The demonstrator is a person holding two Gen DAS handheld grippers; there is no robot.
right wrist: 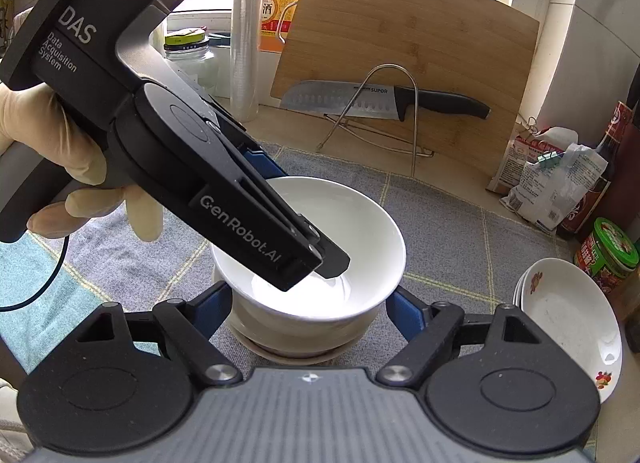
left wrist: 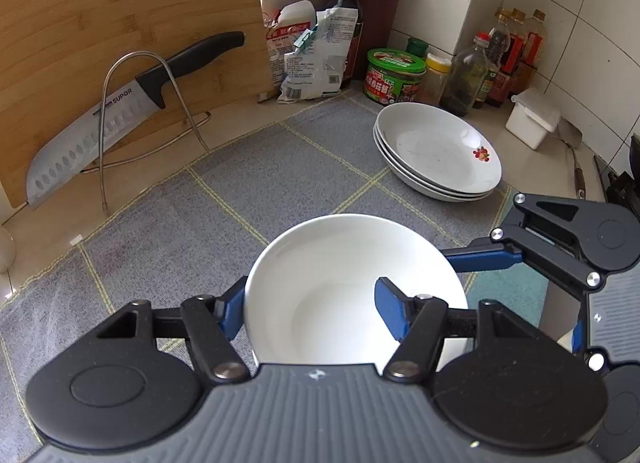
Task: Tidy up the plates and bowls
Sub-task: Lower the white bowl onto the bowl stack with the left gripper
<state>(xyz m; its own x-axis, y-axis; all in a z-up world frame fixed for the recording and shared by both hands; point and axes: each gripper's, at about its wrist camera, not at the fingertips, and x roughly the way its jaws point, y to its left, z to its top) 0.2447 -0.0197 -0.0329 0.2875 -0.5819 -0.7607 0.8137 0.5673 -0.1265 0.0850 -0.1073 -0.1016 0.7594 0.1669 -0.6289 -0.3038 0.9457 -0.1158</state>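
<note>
We hold a white bowl (left wrist: 352, 287) with both jaws: our left gripper (left wrist: 316, 307) pinches its wall, one pad inside and one outside, while our right gripper (right wrist: 308, 303) clamps the outer sides lower down. The bowl hovers mouth-up over the grey mat (left wrist: 168, 223) on the desk; being round, it has no long axis, only its upright one. The stack of plates (left wrist: 440, 151) lies at one o'clock in the left view. If either grip loosens or we tilt unevenly, the glazed bowl could slip and crack; swinging toward two o'clock risks knocking the bottles (left wrist: 496, 59)
</note>
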